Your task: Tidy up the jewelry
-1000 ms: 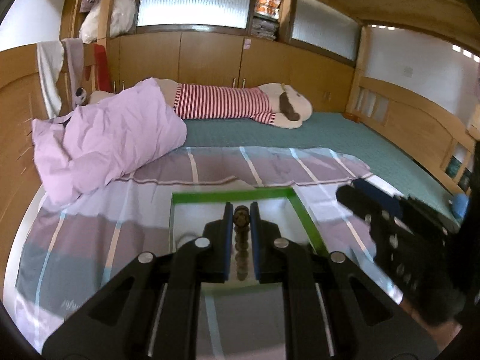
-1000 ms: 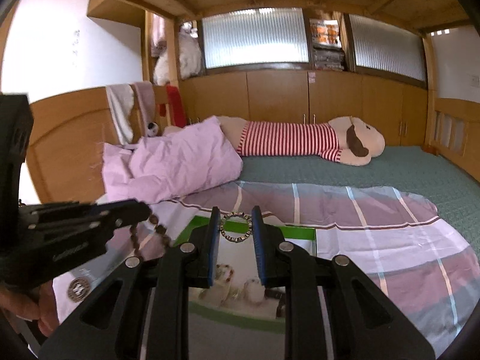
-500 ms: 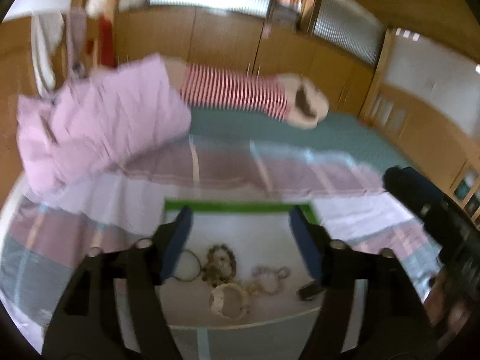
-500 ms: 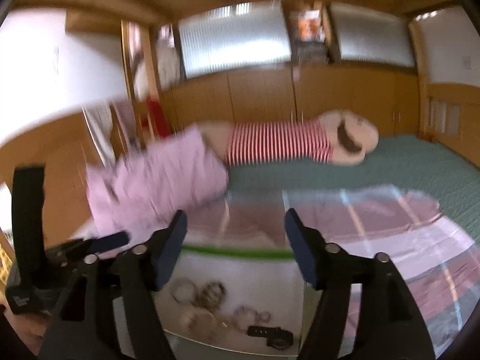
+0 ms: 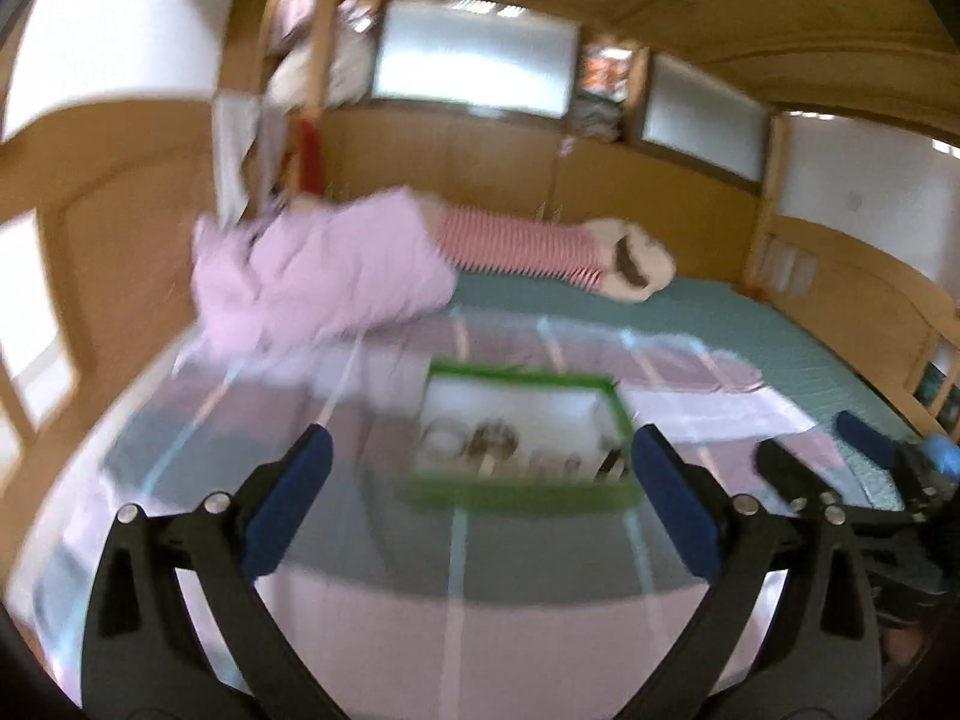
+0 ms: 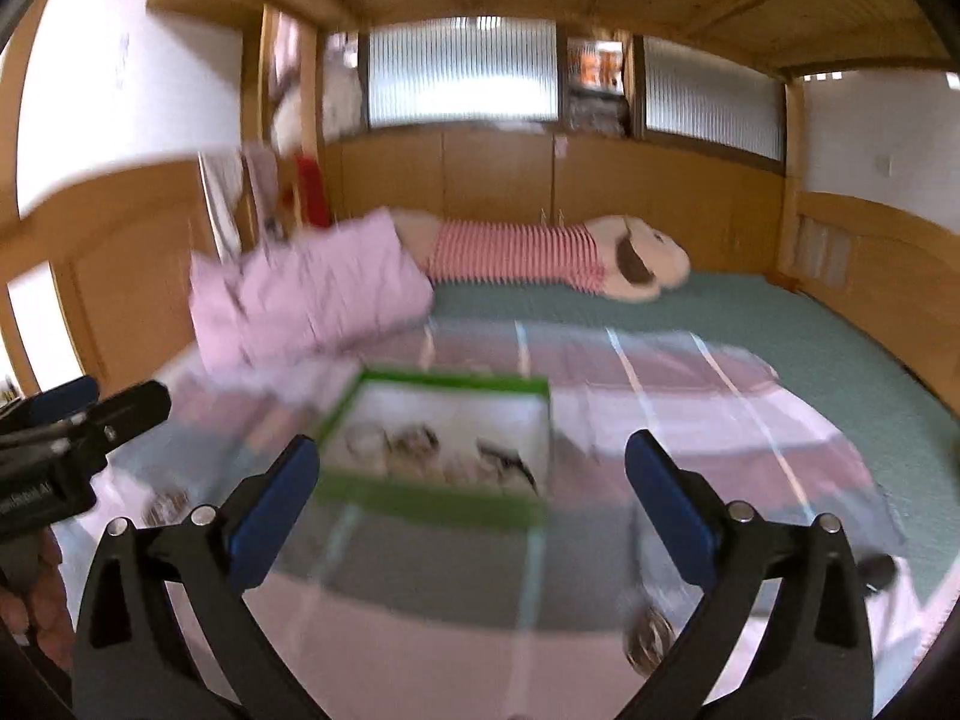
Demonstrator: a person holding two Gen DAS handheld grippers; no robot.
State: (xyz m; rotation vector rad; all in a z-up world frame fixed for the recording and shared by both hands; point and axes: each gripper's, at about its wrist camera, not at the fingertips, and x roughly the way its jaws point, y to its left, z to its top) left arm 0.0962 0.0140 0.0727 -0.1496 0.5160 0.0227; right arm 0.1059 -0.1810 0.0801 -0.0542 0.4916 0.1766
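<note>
A green-rimmed tray (image 5: 516, 495) lies on the striped bedsheet and holds several bracelets (image 5: 493, 443); it also shows in the right wrist view (image 6: 420, 504). My left gripper (image 5: 480, 498) is open and empty, pulled back in front of the tray. My right gripper (image 6: 468, 498) is open and empty, also back from the tray. More jewelry lies on the sheet: a ring-shaped piece (image 6: 648, 639) at the lower right and another piece (image 6: 168, 504) at the left. The frames are blurred by motion.
A pink pillow (image 5: 318, 276) and a long plush toy in a striped shirt (image 5: 540, 246) lie at the back of the bed. Wooden bed boards enclose the bed left, back and right. The other gripper shows at the right edge (image 5: 852, 510) and at the left edge (image 6: 72, 432).
Both grippers opened and let go of their bracelets, which now lie in the tray. Both have pulled back and up from the tray.
</note>
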